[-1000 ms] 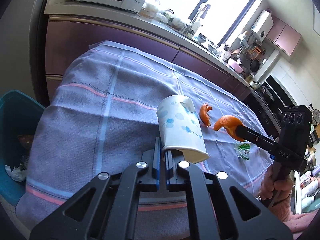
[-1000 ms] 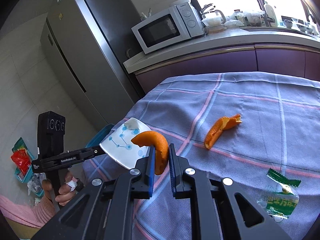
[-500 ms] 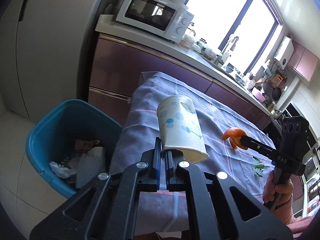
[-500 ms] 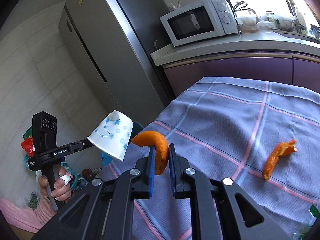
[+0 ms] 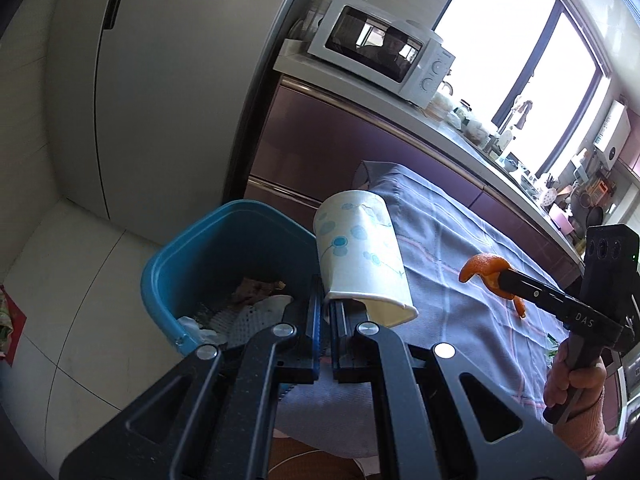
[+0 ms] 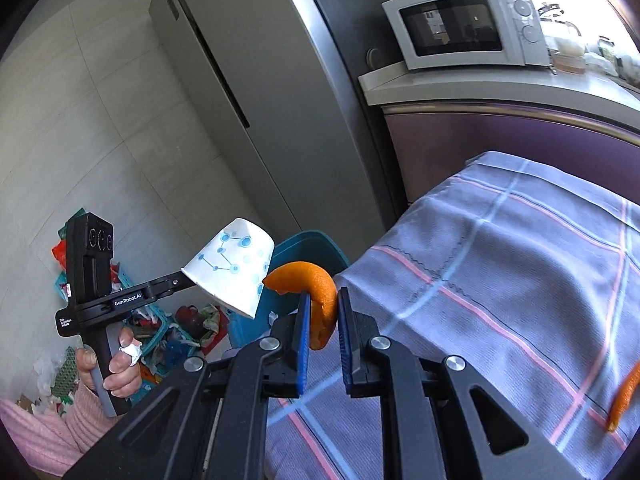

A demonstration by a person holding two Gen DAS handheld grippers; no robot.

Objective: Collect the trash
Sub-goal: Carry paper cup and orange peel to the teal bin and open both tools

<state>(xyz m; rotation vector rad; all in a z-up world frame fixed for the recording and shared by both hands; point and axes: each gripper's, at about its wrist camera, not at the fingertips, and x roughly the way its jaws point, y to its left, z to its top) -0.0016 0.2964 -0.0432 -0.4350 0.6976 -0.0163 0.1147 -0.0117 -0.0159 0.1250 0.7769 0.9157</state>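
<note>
While left hand-held gripper [image 5: 325, 307] pinches paper cup [image 5: 360, 256], right hand-held gripper [image 6: 323, 312] clamps orange peel [image 6: 316, 292].

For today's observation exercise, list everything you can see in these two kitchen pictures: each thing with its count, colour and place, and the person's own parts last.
Paper cup: one, white with blue dots, pinched at its rim, beside the bin.
Orange peel: one held, orange, between closed fingers; a second piece lies on the cloth.
Bin: one, blue, on the floor beside the table, trash inside.
Tablecloth: one, purple-grey checked, covering the table.
Microwave: one, white, on the counter.
Fridge: one, grey, left of the counter.
Floor clutter: mixed colours, by the wall.
Left gripper: black, shut on the cup.
Right gripper: black, shut on the peel.
Hands: left, right, pink sleeves.
</note>
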